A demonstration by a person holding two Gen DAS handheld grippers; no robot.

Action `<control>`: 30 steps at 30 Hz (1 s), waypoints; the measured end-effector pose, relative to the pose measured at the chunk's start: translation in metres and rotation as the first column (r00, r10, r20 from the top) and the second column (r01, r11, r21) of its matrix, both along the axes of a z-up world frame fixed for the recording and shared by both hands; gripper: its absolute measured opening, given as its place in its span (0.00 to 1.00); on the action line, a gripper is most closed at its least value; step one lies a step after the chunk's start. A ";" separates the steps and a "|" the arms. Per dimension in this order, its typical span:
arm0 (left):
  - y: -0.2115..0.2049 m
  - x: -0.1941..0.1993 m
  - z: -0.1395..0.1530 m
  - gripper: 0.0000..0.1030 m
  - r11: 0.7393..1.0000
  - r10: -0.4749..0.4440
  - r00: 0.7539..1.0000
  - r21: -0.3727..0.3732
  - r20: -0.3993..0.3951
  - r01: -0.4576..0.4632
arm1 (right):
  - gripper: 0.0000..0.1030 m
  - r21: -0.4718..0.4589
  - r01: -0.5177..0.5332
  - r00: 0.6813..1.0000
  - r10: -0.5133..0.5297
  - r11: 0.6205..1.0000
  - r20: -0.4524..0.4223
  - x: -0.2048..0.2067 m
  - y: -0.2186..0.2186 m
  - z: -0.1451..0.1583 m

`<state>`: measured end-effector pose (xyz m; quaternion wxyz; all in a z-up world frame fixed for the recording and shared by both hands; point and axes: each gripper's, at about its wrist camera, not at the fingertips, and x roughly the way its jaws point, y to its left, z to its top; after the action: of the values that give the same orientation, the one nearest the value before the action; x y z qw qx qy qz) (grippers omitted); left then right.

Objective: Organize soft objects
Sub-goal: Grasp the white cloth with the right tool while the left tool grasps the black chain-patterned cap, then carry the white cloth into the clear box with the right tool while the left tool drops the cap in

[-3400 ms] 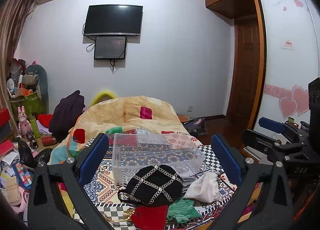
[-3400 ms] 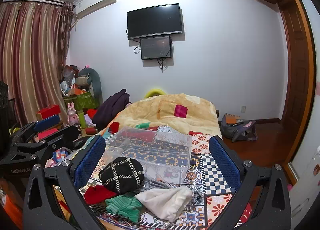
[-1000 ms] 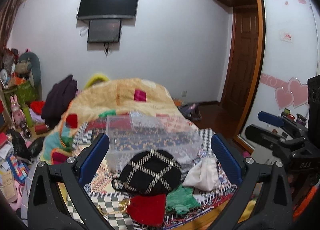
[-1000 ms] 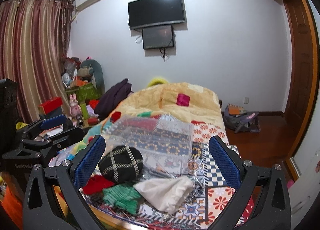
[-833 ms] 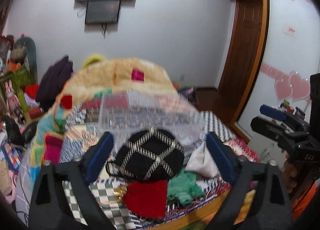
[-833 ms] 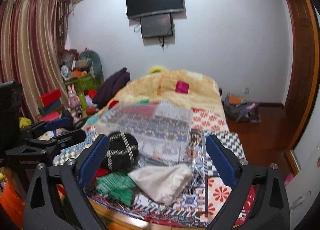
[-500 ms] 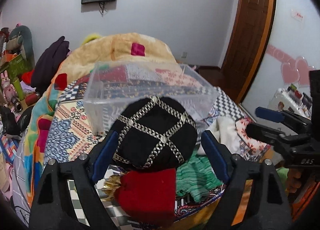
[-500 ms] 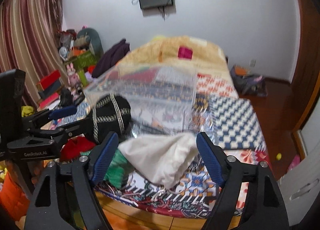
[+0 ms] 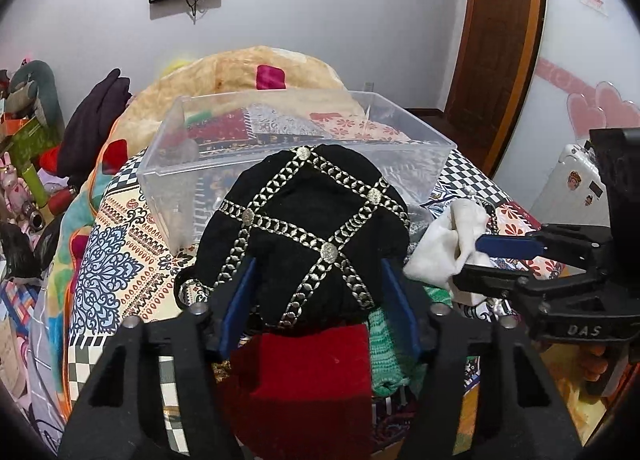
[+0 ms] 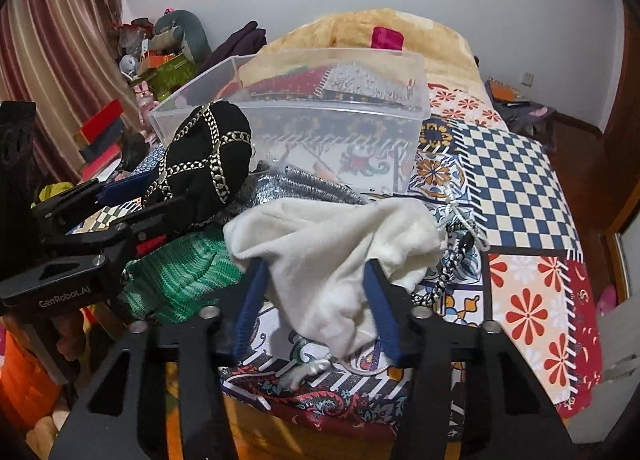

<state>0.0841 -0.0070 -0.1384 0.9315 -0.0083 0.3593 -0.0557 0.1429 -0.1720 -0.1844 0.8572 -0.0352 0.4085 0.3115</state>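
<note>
Here, your left gripper [image 9: 316,296] is clamped on the black hat with silver chain trim [image 9: 308,232], its blue pads pressing each side of the crown's lower half. Your right gripper [image 10: 316,300] is closed on the white cloth bag [image 10: 336,248], which bunches between its jaws. Both items sit at the near edge of the patterned bedspread [image 10: 516,180], above a red cloth [image 9: 304,376] and a green knit piece [image 10: 180,272]. The clear plastic bin [image 9: 280,140] lies straight ahead of both grippers, just behind the hat, its long axis running left to right. The hat is nearer to it, so likely your left hand's load goes in first.
</note>
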 end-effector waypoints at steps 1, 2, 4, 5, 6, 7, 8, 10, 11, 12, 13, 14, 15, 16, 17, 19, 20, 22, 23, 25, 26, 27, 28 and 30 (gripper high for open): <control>0.000 0.000 0.000 0.50 1.000 -0.003 1.000 0.002 0.001 0.003 | 0.33 0.000 0.000 1.000 0.000 1.000 -0.002 0.000 0.001 0.000; 0.000 0.000 0.000 0.45 1.000 -0.006 1.000 0.003 0.004 0.006 | 0.28 -0.001 0.000 1.000 0.000 1.000 -0.003 0.000 0.002 -0.001; 0.000 -0.001 0.002 0.37 1.000 -0.016 1.000 0.001 0.008 0.016 | 0.19 0.001 -0.003 1.000 0.003 1.000 -0.004 0.000 0.003 -0.001; -0.001 -0.002 0.004 0.34 1.000 -0.017 1.000 0.002 0.012 0.017 | 0.17 0.002 -0.003 1.000 0.003 1.000 -0.002 0.000 0.003 -0.001; 0.000 -0.003 0.005 0.29 1.000 -0.018 1.000 0.000 0.014 0.018 | 0.15 0.004 -0.004 1.000 0.004 1.000 0.001 0.000 0.003 0.000; 0.001 -0.005 0.006 0.24 1.000 -0.019 1.000 -0.005 0.018 0.019 | 0.14 0.008 -0.005 1.000 0.005 1.000 0.006 -0.001 0.003 0.002; 0.002 -0.006 0.009 0.11 1.000 -0.016 1.000 -0.009 0.024 0.016 | 0.12 0.013 -0.005 1.000 0.005 1.000 0.012 -0.001 0.003 0.004; 0.006 -0.009 0.014 0.11 0.999 -0.019 0.999 -0.031 0.031 0.020 | 0.11 0.031 -0.009 1.000 0.008 0.999 0.025 -0.003 0.001 0.009; 0.008 -0.011 0.018 0.11 0.999 -0.016 0.999 -0.042 0.041 0.017 | 0.11 0.044 -0.009 0.999 0.008 0.999 0.033 -0.004 -0.001 0.012; 0.010 -0.013 0.020 0.11 0.999 -0.014 0.999 -0.047 0.048 0.016 | 0.10 0.050 -0.009 0.999 0.007 0.999 0.040 -0.005 -0.001 0.014; 0.012 -0.016 0.023 0.11 0.998 -0.012 0.998 -0.053 0.055 0.015 | 0.10 0.058 -0.011 0.999 0.008 0.998 0.049 -0.006 -0.001 0.018; 0.013 -0.018 0.026 0.10 0.998 -0.011 0.998 -0.057 0.062 0.015 | 0.09 0.065 -0.011 0.998 0.007 0.998 0.058 -0.007 -0.002 0.021; 0.014 -0.021 0.029 0.10 0.998 -0.010 0.997 -0.058 0.074 0.014 | 0.09 0.075 -0.013 0.998 0.008 0.997 0.067 -0.009 -0.003 0.024; 0.014 -0.024 0.034 0.10 0.998 -0.006 0.996 -0.055 0.091 0.011 | 0.09 0.085 -0.018 0.997 0.011 0.996 0.076 -0.010 -0.003 0.028; 0.015 -0.027 0.039 0.10 0.998 -0.003 0.994 -0.054 0.106 0.009 | 0.09 0.093 -0.021 0.996 0.013 0.995 0.083 -0.011 -0.004 0.032; 0.015 -0.031 0.047 0.10 0.999 0.002 0.991 -0.054 0.132 0.006 | 0.09 0.111 -0.028 0.994 0.016 0.993 0.106 -0.013 -0.004 0.040; 0.016 -0.034 0.053 0.10 0.998 0.005 0.988 -0.057 0.151 0.004 | 0.09 0.118 -0.031 0.993 0.017 0.992 0.117 -0.014 -0.004 0.045; 0.019 -0.038 0.063 0.10 0.998 0.011 0.984 -0.062 0.179 0.000 | 0.09 0.137 -0.039 0.989 0.019 0.990 0.146 -0.015 -0.004 0.055; 0.021 -0.039 0.067 0.10 0.998 0.015 0.982 -0.064 0.191 -0.003 | 0.09 0.144 -0.044 0.987 0.021 0.989 0.159 -0.016 -0.004 0.060; 0.024 -0.039 0.074 0.10 0.998 0.025 0.978 -0.063 0.209 -0.012 | 0.09 0.155 -0.053 0.980 0.021 0.987 0.198 -0.017 -0.003 0.073; 0.025 -0.037 0.077 0.10 0.998 0.029 0.976 -0.064 0.215 -0.016 | 0.09 0.157 -0.055 0.977 0.020 0.986 0.213 -0.019 -0.001 0.078; 0.027 -0.035 0.080 0.10 0.998 0.036 0.975 -0.067 0.221 -0.021 | 0.09 0.161 -0.056 0.973 0.018 0.985 0.230 -0.018 0.000 0.083; 0.028 -0.034 0.082 0.10 0.997 0.040 0.974 -0.071 0.225 -0.024 | 0.09 0.167 -0.055 0.968 0.012 0.984 0.249 -0.016 0.002 0.089; 0.032 -0.030 0.087 0.10 0.996 0.051 0.971 -0.081 0.235 -0.033 | 0.09 0.174 -0.050 0.960 -0.001 0.984 0.279 -0.011 0.004 0.097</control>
<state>0.0546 0.0254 -0.0516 0.9678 -0.0450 0.2427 -0.0502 0.1315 -0.1677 -0.0877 0.9017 -0.0064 0.2542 0.3497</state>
